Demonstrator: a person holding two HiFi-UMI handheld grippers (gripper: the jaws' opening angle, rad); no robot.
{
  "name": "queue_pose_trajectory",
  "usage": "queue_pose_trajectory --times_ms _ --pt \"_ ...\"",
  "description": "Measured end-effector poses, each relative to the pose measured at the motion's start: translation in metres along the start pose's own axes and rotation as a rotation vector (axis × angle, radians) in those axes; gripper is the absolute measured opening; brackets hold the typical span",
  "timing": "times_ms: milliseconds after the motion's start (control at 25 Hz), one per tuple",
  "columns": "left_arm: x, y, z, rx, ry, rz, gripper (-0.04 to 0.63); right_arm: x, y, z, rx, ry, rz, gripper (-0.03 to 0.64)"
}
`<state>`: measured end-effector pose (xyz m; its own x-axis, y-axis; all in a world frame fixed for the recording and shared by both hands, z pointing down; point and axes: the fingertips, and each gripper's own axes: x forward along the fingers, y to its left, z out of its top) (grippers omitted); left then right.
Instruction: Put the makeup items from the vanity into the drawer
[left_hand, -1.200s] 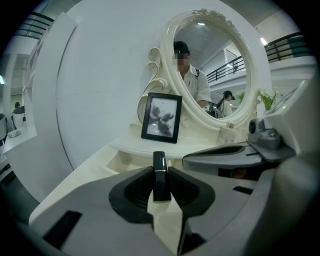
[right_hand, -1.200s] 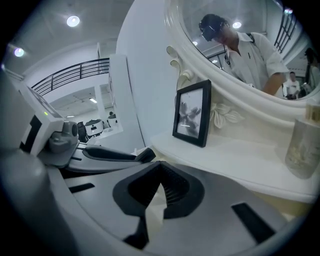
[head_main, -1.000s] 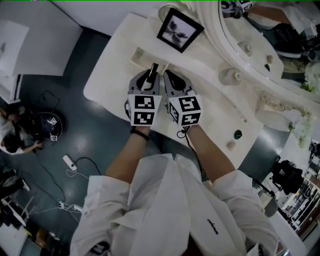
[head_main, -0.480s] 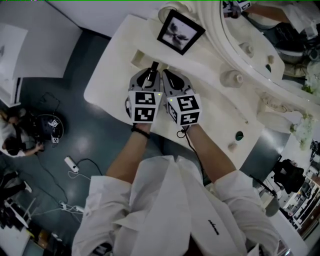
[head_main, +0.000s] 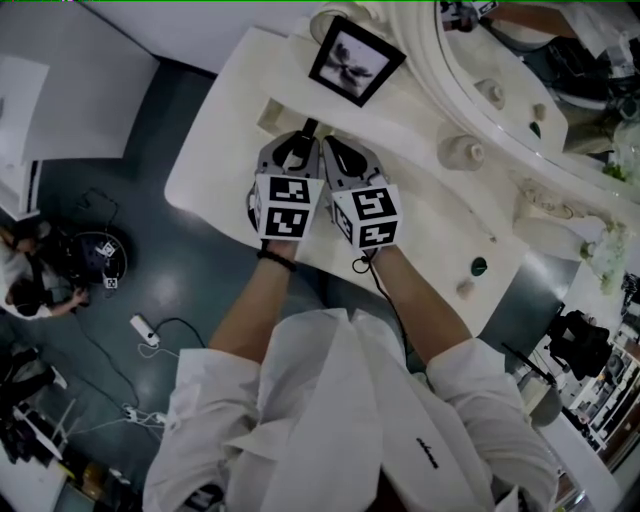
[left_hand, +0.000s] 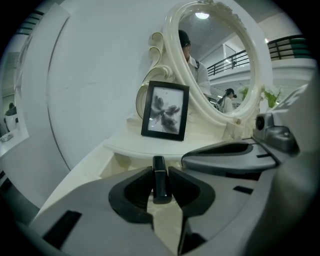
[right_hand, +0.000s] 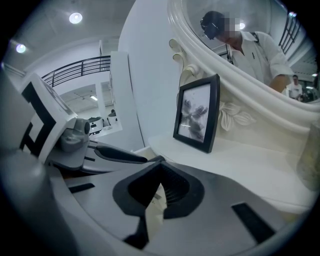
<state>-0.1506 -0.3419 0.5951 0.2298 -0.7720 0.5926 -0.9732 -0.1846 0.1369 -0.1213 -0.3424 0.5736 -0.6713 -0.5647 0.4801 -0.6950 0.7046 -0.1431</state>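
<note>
Makeup tube, black and slim, runs lengthwise between the fingers of the left gripper, which pinch it from both sides; its far end projects past the fingertips. Just beside it, the right gripper has its fingers pressed together at the tips, with nothing between them. Both grippers hover over the vanity near its front edge, toward the left corner. Just beyond the left gripper's tips, a rectangular recess opens in the vanity's top by its left edge. A black picture frame stands at the back edge, beside the oval mirror. A pale jar sits before the mirror. A small dark-green item and a small beige item lie near the front right corner.
</note>
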Motion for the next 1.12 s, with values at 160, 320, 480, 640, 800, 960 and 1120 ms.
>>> queue_pose_trajectory --times_ms 160,320,480,640,800,960,1120 --pt "0.003 0.0 0.004 0.001 -0.011 -0.005 0.116 -0.001 -0.002 -0.001 0.004 0.002 -0.003 0.018" --pt "0.006 -0.002 0.007 -0.006 -0.029 -0.024 0.12 -0.003 -0.006 -0.002 0.009 0.004 -0.012 0.018" --pt "0.008 -0.002 0.008 -0.005 -0.04 -0.028 0.138 -0.006 -0.011 -0.005 0.019 0.008 -0.021 0.018" --pt "0.008 0.009 0.011 -0.009 -0.057 0.003 0.14 -0.011 -0.016 -0.007 0.024 0.008 -0.032 0.018" --pt "0.003 0.012 0.018 -0.01 -0.099 -0.01 0.151 -0.019 -0.022 -0.009 0.034 0.003 -0.042 0.018" --pt "-0.006 0.009 0.026 0.012 -0.135 -0.019 0.156 -0.033 -0.027 -0.009 0.051 -0.009 -0.059 0.018" --pt "-0.026 0.003 0.04 0.03 -0.209 -0.012 0.155 -0.058 -0.033 -0.002 0.059 -0.05 -0.087 0.018"
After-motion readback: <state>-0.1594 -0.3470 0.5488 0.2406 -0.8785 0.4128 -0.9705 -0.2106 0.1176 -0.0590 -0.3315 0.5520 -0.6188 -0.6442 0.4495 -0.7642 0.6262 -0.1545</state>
